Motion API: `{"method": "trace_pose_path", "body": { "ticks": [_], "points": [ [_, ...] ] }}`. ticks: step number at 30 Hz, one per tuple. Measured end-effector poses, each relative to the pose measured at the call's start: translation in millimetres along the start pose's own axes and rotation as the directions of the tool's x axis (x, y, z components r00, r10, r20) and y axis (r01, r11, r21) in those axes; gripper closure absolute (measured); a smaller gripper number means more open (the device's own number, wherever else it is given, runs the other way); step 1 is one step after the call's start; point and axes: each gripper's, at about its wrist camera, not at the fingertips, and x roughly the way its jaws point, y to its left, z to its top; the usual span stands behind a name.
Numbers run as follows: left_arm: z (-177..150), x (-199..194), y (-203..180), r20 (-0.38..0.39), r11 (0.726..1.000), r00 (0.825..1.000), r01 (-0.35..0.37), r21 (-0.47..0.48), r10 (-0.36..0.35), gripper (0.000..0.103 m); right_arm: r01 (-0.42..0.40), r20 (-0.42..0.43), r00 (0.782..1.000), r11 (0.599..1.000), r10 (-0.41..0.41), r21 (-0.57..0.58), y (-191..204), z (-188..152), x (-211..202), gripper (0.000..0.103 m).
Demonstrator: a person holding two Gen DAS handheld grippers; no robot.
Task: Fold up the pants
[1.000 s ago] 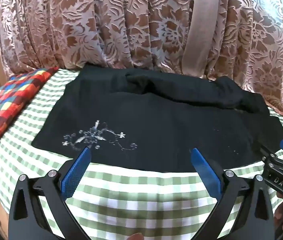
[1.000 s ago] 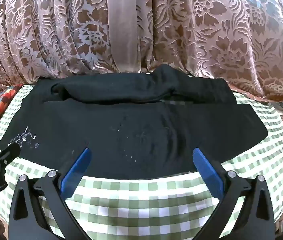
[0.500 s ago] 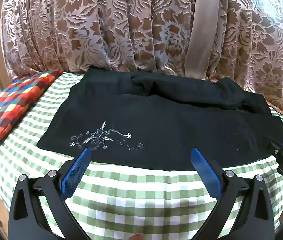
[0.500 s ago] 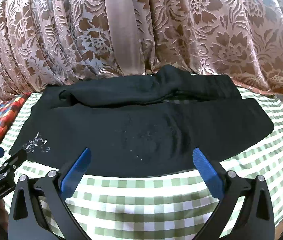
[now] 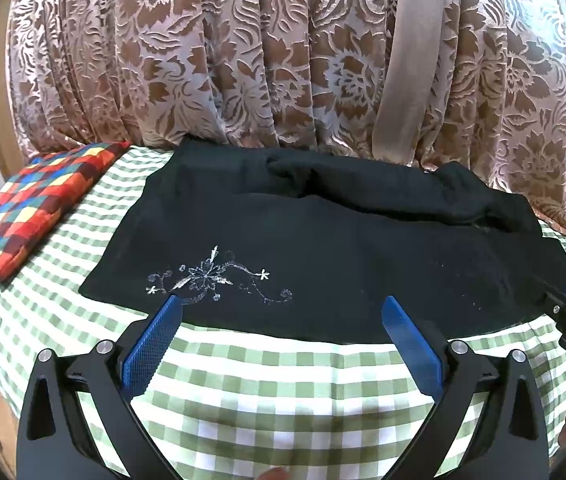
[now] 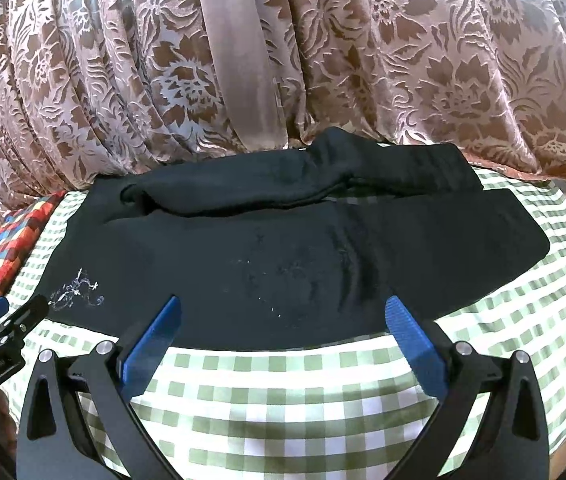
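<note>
Black pants (image 5: 323, 248) lie flat across the checked table (image 5: 283, 380); left hand-held gripper (image 5: 283, 312) and right hand-held gripper (image 6: 283, 312), jaws apart, hover at the near edge, just short of the pants.

Both wrist cameras look forward, low over the near table edge, towards the curtain (image 5: 243, 60) at 12 o'clock. Both share the black pants (image 5: 343, 248) (image 6: 283, 248); the left camera sits further left.

Curtain (image 5: 283, 60) behind, cushion (image 5: 39, 204) left, checked cloth (image 5: 283, 380) bare

Bright even daylight, soft shadows, sharp centre, strong fisheye bending, dark corners.
</note>
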Motion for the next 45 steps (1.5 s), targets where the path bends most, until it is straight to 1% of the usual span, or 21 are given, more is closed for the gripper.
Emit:
{"method": "trace_pose_path", "body": {
  "ticks": [37, 45],
  "points": [
    [-4.7, 17.7, 7.4, -0.074, 1.000, 0.997, -0.003, -0.015, 0.001, 0.004, -0.010, -0.027, 1.000, 1.000, 0.011, 0.030, -13.0, -5.7, 12.7, 0.002],
    [-6.4, 28.3, 14.4, -0.102, 0.999, 0.995, -0.012, -0.032, 0.009, 0.004, -0.031, -0.045, 0.998, 0.997, 0.034, 0.065, -28.4, -7.5, 19.0, 0.002]
  ]
}}
